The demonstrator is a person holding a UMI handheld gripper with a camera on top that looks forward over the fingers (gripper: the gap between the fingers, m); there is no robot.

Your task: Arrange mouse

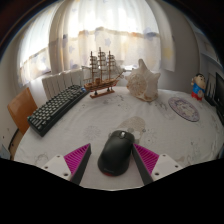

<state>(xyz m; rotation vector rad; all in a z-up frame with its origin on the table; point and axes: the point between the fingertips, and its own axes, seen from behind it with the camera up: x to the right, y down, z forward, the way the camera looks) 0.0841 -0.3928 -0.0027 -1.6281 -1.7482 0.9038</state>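
A black computer mouse [115,151] lies on the white patterned table [160,125], between my two fingers. My gripper [113,160] is open: the pink pads [78,157] stand at either side of the mouse with a visible gap on each side. The mouse rests on the table on its own. A black keyboard [56,108] lies beyond the left finger, angled toward the far left of the table.
A model sailing ship [101,72] stands at the back of the table. A crumpled clear bag [142,82] sits to its right, and a round plate [184,108] further right. A wooden chair [21,106] stands at the table's left edge. Curtained windows are behind.
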